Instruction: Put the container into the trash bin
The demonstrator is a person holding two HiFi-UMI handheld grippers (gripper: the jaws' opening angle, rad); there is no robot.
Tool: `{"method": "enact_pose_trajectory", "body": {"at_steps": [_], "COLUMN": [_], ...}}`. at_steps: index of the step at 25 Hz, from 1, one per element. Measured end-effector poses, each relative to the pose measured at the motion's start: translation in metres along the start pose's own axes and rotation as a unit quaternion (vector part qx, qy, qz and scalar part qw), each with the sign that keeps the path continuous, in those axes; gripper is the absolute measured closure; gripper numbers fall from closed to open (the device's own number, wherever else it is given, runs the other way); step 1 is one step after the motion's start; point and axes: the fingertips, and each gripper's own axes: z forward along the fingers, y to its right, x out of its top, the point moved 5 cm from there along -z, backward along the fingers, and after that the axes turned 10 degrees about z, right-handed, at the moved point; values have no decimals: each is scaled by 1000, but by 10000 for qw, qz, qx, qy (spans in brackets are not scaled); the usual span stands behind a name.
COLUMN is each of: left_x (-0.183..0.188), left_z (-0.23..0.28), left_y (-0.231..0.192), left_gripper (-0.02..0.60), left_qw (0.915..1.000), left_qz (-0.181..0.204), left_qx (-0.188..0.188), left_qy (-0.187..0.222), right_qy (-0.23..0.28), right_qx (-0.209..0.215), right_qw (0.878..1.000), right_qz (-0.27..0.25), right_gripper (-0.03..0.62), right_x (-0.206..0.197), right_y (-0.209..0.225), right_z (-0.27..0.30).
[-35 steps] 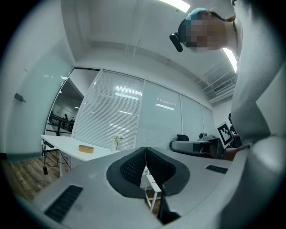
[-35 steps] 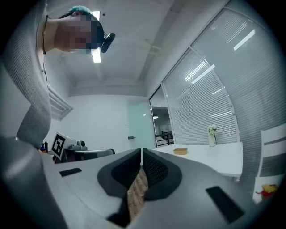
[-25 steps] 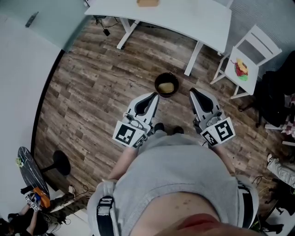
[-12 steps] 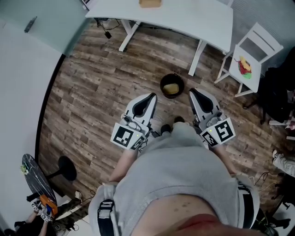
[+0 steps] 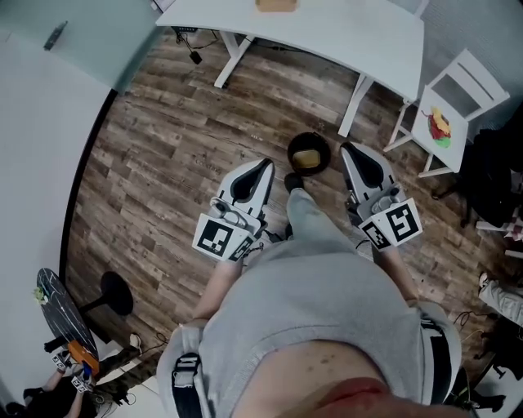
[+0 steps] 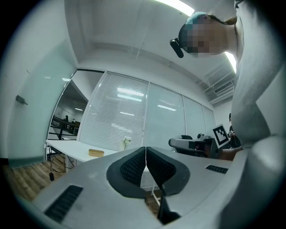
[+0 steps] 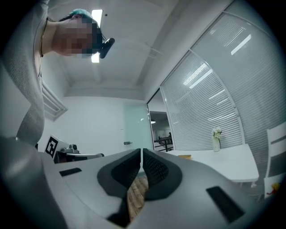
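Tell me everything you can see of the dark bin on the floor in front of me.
The trash bin is small, round and dark. It is seen from almost straight above, upright, with its mouth open. Something pale tan lies inside, but what it is cannot be told. The bin stands on the wood-plank floor, just short of the white table leg. It sits between the tips of the left gripper and right gripper, apart from both. The person's shoe is close to its near rim.

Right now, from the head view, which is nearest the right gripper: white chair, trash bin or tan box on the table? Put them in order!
1. The trash bin, just left of the right gripper.
2. The white chair, off to its right.
3. The tan box, far up on the table.
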Motion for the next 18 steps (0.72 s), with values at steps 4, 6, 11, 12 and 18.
{"method": "enact_pose_trajectory", "body": {"at_steps": [4,6,11,12,18], "left_x": [-5,-8,-10,-11,-12], "left_z": [15,28,65,72,119], "left_y": [-25,-39,-81,-90,-132], "left_gripper": [571,571,571,571,571], "left_qw": [10000,10000,10000,10000,9999], "left_qz": [40,41,21,24,69], "left_qx": [21,1,44,70,120], "left_qy": [-16,-29,36,41,83], "right_qy": [67,61,71,76,4], "right_qx": [25,31,65,72,163], "right_qw": [10000,10000,9999,9999,9998], "right_qz": [-23,-43,-70,-76,-86], "right_gripper": [520,520,520,520,520], "right_x": [4,6,17,19,29], "right_y": [15,26,57,63,101], "right_z": [30,46,89,99,150]}}
